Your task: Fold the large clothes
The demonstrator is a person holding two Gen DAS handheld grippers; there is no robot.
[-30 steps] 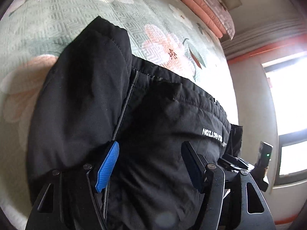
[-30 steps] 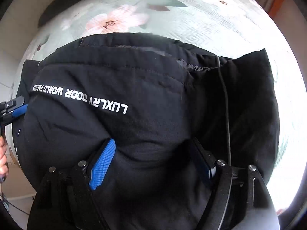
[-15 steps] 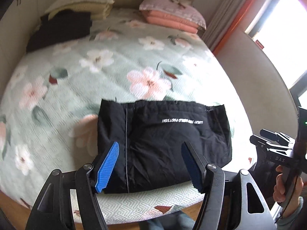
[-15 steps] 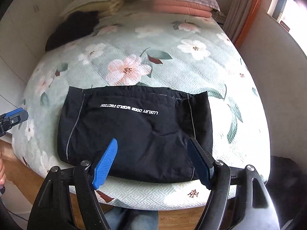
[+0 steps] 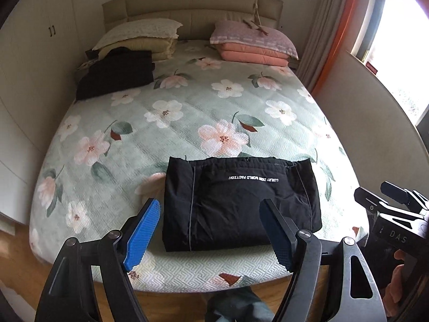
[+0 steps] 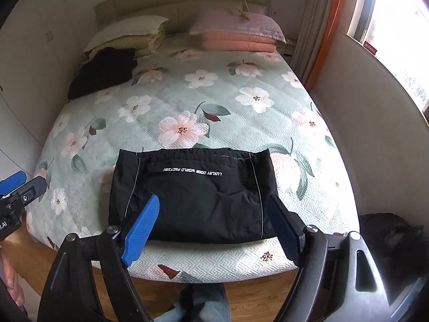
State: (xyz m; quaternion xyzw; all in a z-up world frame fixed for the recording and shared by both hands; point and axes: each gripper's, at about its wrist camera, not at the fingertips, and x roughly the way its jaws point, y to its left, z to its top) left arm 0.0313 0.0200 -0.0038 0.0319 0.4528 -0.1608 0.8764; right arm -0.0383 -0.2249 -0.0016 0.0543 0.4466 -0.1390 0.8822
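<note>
Near the foot edge of the bed (image 5: 88,201), one folded black garment (image 5: 241,204) lies flat on the floral cover, white lettering up, two thin grey piping lines down its sides. One more dark clothing pile (image 5: 118,75) sits well apart from it, at the headboard end, w/ two pillow stacks behind: cream stack (image 5: 144,37) touching the pile, pink stack (image 5: 254,43) on the window side. Both grippers are held off the bed, short of the garment, touching nothing. Left gripper (image 5: 211,230): fingers spread wide, nothing between. Right gripper (image 6: 214,228): same, fingers apart and empty, pointing at the garment. Each shows at the edge of the other's view.
</note>
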